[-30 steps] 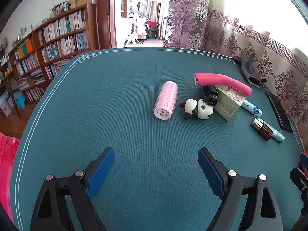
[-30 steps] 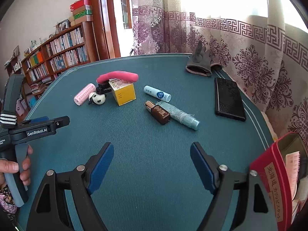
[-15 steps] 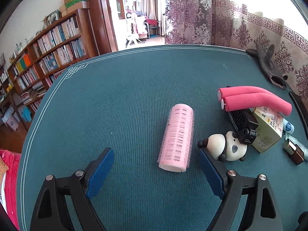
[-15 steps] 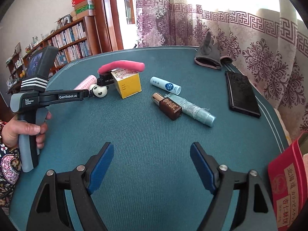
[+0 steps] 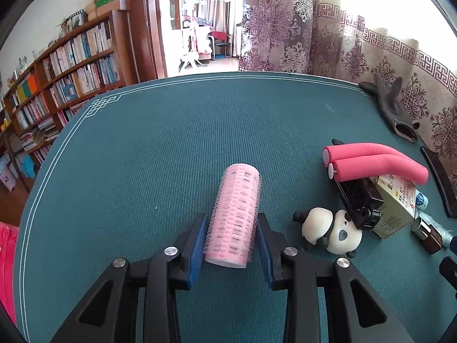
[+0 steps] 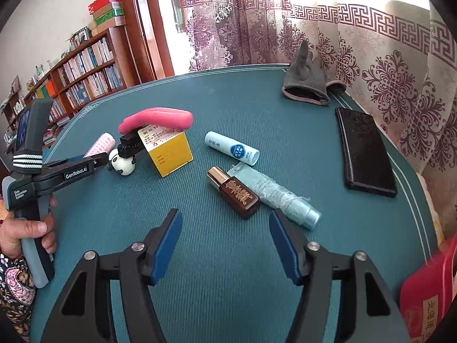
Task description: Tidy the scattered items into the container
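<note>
My left gripper (image 5: 232,233) is shut on the near end of a pink hair roller (image 5: 235,214) that lies on the teal table; both blue pads touch its sides. In the right wrist view the left gripper (image 6: 98,158) reaches the roller (image 6: 101,144). My right gripper (image 6: 225,228) is open and empty, just short of a brown bottle (image 6: 235,193) and a pale blue tube (image 6: 281,197). A panda figure (image 5: 331,233), a red foam roller (image 5: 374,165), a black comb (image 5: 358,197) and a yellow box (image 6: 170,153) lie close together.
A white tube (image 6: 231,148), a black phone (image 6: 365,153) and grey gloves (image 6: 308,83) lie toward the curtain side. A red container (image 6: 428,291) shows at the lower right edge. A bookshelf (image 5: 65,85) stands beyond the table's far left.
My left gripper moved forward to the pink hair roller and closed on it. My right gripper advanced toward the brown bottle and narrowed a little, still open.
</note>
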Tool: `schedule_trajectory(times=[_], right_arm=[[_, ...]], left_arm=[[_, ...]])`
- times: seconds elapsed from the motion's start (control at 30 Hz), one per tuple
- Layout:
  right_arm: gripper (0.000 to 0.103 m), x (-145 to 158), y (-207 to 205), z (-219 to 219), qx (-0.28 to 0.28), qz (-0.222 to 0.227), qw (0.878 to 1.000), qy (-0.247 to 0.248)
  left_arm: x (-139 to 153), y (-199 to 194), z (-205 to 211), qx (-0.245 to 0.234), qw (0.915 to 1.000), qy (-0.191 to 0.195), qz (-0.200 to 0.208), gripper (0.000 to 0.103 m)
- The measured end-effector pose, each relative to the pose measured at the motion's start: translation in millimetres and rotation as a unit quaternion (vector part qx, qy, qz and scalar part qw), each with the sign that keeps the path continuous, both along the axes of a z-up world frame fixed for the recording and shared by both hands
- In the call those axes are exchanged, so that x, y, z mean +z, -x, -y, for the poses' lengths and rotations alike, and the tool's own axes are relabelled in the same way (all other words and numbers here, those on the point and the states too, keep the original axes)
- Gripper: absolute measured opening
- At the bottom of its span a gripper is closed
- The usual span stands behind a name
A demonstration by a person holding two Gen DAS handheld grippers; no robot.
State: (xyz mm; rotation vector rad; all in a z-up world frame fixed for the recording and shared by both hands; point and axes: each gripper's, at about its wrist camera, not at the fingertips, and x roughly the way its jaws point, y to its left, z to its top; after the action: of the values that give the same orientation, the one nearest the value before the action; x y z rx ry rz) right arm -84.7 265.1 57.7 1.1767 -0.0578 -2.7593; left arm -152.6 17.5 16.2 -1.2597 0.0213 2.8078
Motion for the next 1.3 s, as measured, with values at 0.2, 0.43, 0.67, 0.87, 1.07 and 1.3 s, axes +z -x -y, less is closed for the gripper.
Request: schedule_trajectory(times=[0.2, 0.43, 0.67, 0.87, 1.07, 1.3], right_arm=[[0.061, -7.8, 26.8, 1.8, -0.006, 0.006, 1.0, -0.026], [0.036, -14.7, 29.4, 19.3, 0.024, 0.011, 0.998, -0.052], [0.022, -18.0, 0.2, 20.5, 0.028, 0.021, 0.998, -0.043], [0.022, 1.3, -36.0, 8.2, 0.021, -0.002, 1.0, -0.007], [0.022, 0.4, -52.6, -0.7, 0.012, 0.003, 1.0, 0.028], [0.022, -15.3, -62.1, -1.4, 0.015, 0.011, 0.999, 0.043]], left_arm=[[-0.9, -2.6, 2.5, 0.003, 1.0, -0.009, 0.0, 0.034], [-1.2, -2.6, 3.1, 0.003, 0.9999, -0.012, 0.0, 0.035], [0.1, -12.3, 5.3, 0.004, 0.9999, -0.015, 0.005, 0.034], [11.4, -41.3, 3.8, -0.014, 0.9996, -0.024, 0.001, 0.034], [27.6, -51.0, 4.5, -0.007, 0.9995, -0.007, -0.029, 0.036], [29.4, -37.5, 23.4, 0.047, 0.9974, -0.024, -0.049, 0.103]])
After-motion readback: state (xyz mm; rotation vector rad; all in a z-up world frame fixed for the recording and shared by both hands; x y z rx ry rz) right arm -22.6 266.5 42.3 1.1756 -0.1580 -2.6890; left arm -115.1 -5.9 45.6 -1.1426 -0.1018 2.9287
